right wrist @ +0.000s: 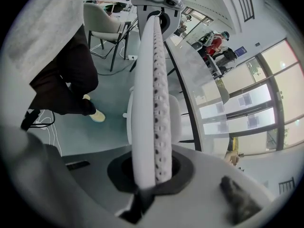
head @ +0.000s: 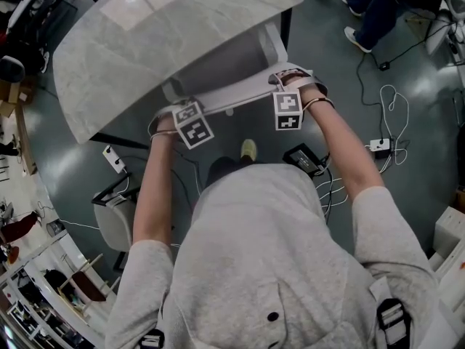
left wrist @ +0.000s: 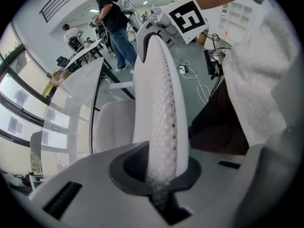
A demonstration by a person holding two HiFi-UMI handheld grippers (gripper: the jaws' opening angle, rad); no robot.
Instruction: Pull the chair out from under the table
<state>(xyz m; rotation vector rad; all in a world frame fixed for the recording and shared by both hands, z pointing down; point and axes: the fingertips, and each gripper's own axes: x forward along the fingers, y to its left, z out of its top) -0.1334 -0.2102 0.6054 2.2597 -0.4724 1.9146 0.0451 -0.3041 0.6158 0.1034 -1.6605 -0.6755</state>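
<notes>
Pinching chair [left wrist: 159,103] rim: left claw [left wrist: 161,177], right claw [right wrist: 151,175] (table [head: 145,49] edge over seat).

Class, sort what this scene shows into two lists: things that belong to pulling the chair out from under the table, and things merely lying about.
Belongs to the job:
chair; table; left hand-held gripper and right hand-held gripper, both clamped on the chair.

Lying about:
white plug adapter, black box and loose cables on the floor; spare chair.
</notes>
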